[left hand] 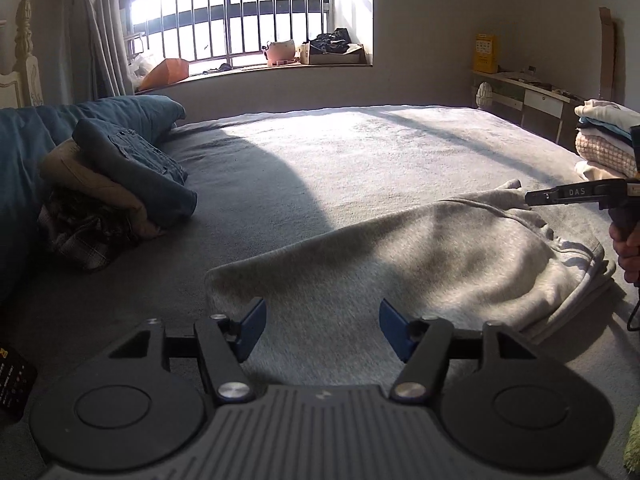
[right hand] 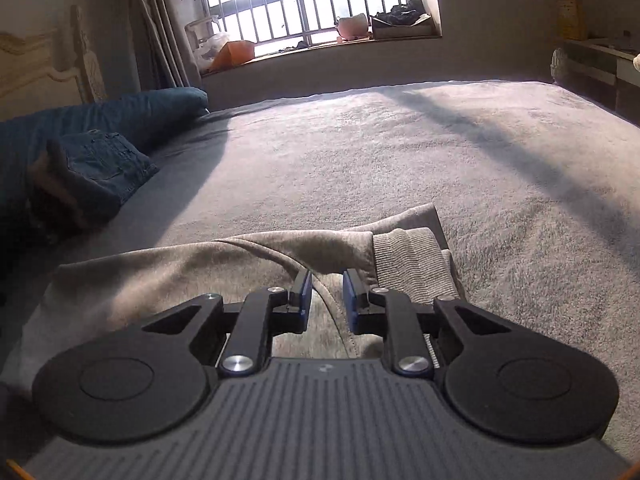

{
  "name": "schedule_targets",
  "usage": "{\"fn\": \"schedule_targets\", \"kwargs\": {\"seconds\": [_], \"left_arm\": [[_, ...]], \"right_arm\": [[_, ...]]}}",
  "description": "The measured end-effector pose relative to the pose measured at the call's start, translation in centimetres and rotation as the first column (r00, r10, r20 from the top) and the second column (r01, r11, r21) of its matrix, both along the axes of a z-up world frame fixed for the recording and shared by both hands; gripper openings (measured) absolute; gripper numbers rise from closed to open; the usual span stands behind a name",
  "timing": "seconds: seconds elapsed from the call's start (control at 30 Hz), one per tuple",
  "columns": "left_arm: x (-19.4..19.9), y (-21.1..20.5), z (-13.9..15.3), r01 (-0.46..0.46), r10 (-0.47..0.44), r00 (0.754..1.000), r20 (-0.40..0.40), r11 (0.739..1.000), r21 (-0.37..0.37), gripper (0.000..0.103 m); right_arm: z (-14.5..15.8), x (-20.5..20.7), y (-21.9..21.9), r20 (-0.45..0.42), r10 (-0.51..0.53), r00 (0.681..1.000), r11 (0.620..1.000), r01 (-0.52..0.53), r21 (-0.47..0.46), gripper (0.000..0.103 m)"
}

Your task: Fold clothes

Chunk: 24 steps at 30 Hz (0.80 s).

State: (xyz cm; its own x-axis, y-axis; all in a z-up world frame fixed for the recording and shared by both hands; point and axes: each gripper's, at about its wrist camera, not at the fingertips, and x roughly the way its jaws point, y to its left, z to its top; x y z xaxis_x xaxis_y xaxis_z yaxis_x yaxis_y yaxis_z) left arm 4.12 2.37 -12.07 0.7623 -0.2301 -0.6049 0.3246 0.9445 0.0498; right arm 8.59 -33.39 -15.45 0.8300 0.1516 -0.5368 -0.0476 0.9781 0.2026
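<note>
Two fisheye views covered a bed (left hand: 340,168) spread with a nubby grey blanket, lit by a barred window (left hand: 256,16) whose sill carried an orange bag (left hand: 168,72) and a box of dark items. A carved cream headboard (right hand: 36,64) stood at the left, a low cabinet with a yellow box (left hand: 486,54) at the right. The task's garment, a soft grey fleece sweatshirt (left hand: 420,256) with a ribbed cuff (right hand: 412,260), lay folded flat on the near part of the bed. The left gripper (left hand: 322,330) hovered above its near edge, its blue pads wide apart and holding nothing. The right gripper (right hand: 327,300) sat over the sweatshirt with its jaws narrowly parted; whether its pads pinched the cloth could not be told. Its finger bore the letters "DAS". Folded jeans (left hand: 140,168) over tan and plaid cloth rested beside a teal pillow (left hand: 132,114); a stack of folded clothes (left hand: 608,136) sat at the far right
</note>
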Motion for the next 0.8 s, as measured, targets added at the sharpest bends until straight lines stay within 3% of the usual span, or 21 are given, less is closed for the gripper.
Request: {"fn": "schedule_targets", "kwargs": {"seconds": [0.17,0.4,0.57,0.67,0.8], "left_arm": [[4.1,-2.9,-0.6,-0.023,0.025,0.999,-0.032,0.998,0.063,0.066],[6.9,-3.9,-5.4,-0.074,0.090,0.981,-0.173,0.993,0.096,0.066],[6.2,-2.0,-5.9,-0.107,0.115,0.970,-0.216,0.993,0.049,0.070],[6.1,-1.4,-5.0,-0.137,0.143,0.969,-0.201,0.990,0.042,0.070],[7.0,-1.3,-4.2,-0.174,0.179,0.961,-0.210,0.984,0.040,0.082]], "right_arm": [[0.0,3.9,1.2,-0.045,0.022,0.999,1.000,-0.022,0.007,0.016],[-3.9,6.7,1.9,-0.164,0.016,0.986,0.996,-0.030,-0.079,0.019],[-2.2,6.6,2.2,-0.185,-0.014,0.983,0.998,0.002,-0.063,0.021],[-0.5,5.8,3.1,-0.152,0.024,0.988,1.000,-0.025,0.000,0.022],[1.0,4.7,5.1,-0.117,0.107,0.987,0.994,-0.102,0.045,0.025]]}}
